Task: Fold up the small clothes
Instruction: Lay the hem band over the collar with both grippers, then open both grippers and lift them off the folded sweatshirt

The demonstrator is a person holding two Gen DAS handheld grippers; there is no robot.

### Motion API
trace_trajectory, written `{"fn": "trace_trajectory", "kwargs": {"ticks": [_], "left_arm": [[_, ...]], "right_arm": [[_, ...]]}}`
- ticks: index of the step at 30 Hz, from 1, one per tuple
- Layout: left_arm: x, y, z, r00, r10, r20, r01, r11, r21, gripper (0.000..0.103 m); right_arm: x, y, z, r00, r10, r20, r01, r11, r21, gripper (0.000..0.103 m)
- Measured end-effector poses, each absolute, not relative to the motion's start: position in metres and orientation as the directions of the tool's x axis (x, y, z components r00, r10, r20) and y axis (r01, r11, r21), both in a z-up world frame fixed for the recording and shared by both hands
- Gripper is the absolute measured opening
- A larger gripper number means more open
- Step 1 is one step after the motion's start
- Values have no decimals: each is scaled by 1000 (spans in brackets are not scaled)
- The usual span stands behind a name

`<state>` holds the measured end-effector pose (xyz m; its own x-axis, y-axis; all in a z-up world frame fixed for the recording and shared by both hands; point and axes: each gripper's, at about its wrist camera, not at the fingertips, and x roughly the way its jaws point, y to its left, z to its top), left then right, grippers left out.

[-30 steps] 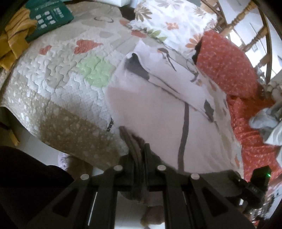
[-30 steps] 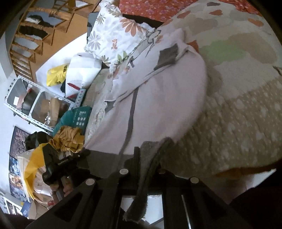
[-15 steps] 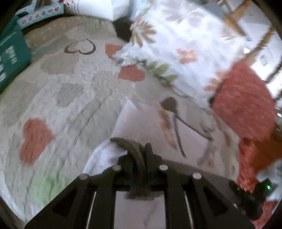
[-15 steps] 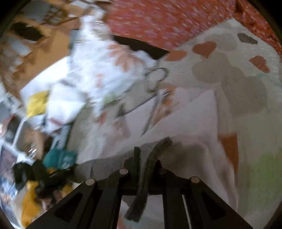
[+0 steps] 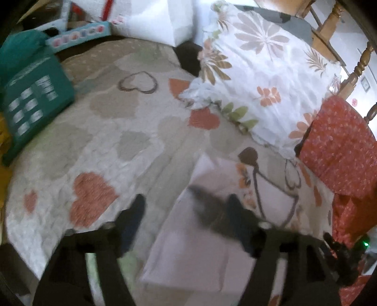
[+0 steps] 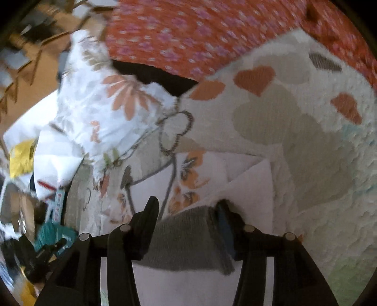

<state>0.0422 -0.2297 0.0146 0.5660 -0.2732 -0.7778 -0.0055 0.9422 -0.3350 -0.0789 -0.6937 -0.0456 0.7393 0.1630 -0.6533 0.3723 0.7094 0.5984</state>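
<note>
A small pale pink garment (image 5: 200, 247) with a grey waistband (image 5: 207, 209) lies folded over on the heart-patterned quilt (image 5: 106, 141). My left gripper (image 5: 186, 207) is open; the grey band lies against its right finger and the left finger is over bare quilt. In the right wrist view the same garment (image 6: 247, 179) shows its grey band (image 6: 186, 240) lying flat between my fingers. My right gripper (image 6: 188, 207) is open over that band. The view is motion-blurred.
A floral pillow (image 5: 266, 77) and a red patterned pillow (image 5: 341, 146) lie behind the garment. A teal box (image 5: 30, 98) sits at the quilt's left. A white bag (image 5: 150, 21) stands at the back. Wooden chair legs (image 5: 353, 70) stand at the far right.
Both grippers carried the grey waistband edge forward over the garment, folding it, then opened and let it go. The band now lies on the folded garment.
</note>
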Motion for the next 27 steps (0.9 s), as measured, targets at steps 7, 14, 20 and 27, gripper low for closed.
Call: {"fn": "trace_trajectory", "kwargs": {"ticks": [7, 14, 20, 27], "left_arm": [[26, -213, -24, 591, -158, -791, -57, 970, -236, 80], [40, -206, -28, 530, -265, -806, -65, 935, -350, 80], [38, -178, 8, 610, -231, -758, -62, 940, -336, 80], [43, -134, 12, 636, -114, -764, -157, 949, -272, 80]], "right_arm": [[-116, -615, -52, 695, 141, -705, 248, 873, 419, 57], [-55, -566, -99, 526, 124, -841, 216, 937, 274, 39], [47, -577, -80, 509, -87, -856, 263, 963, 58, 39], [30, -546, -28, 636, -12, -771, 220, 961, 166, 47]]}}
